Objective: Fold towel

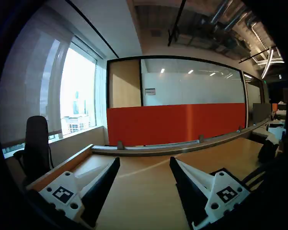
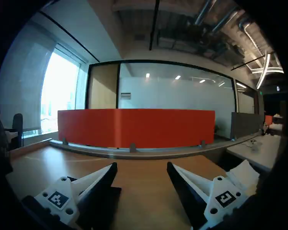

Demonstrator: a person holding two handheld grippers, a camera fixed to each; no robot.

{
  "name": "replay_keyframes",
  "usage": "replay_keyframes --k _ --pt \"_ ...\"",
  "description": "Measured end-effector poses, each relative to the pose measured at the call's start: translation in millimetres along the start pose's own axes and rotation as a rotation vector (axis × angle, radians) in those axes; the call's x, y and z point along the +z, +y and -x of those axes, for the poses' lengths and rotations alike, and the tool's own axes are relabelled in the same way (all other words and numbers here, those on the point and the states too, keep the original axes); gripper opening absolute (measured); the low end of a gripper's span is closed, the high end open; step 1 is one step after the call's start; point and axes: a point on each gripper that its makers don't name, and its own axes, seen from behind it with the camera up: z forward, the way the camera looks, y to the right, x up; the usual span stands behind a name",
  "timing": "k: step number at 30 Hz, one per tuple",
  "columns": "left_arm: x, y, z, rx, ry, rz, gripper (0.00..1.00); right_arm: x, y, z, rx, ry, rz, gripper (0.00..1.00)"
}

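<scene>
While spread wide, left gripper (image 1: 144, 160), right gripper (image 2: 141, 165): dark towel (image 2: 113, 191) between.

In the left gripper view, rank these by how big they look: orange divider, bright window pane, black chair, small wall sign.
Largest to smallest:
orange divider
bright window pane
black chair
wall sign
The chair stands nearer than the divider, so this is apparent size only.

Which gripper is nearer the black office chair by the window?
Left. From the left gripper the black office chair stands large, close on its left; from the right gripper it looks small, farther off leftward.
</scene>
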Motion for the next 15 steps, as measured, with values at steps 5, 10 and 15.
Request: replay_keyframes --k 5,10,15 --pt "-2.5 -1.0 -12 -0.004 -0.016 0.003 0.96 -3.2 -4 -18 -0.010 -0.004 -0.004 1.00" --pt "-3.5 1.4 -18 0.004 -0.039 0.016 0.96 -3.7 -9 -27 -0.022 -0.026 -0.013 1.00" --pt "-2.4 8.7 -18 -0.001 -0.067 0.046 0.96 -2.9 -14 -32 -0.040 -0.046 -0.030 1.00"
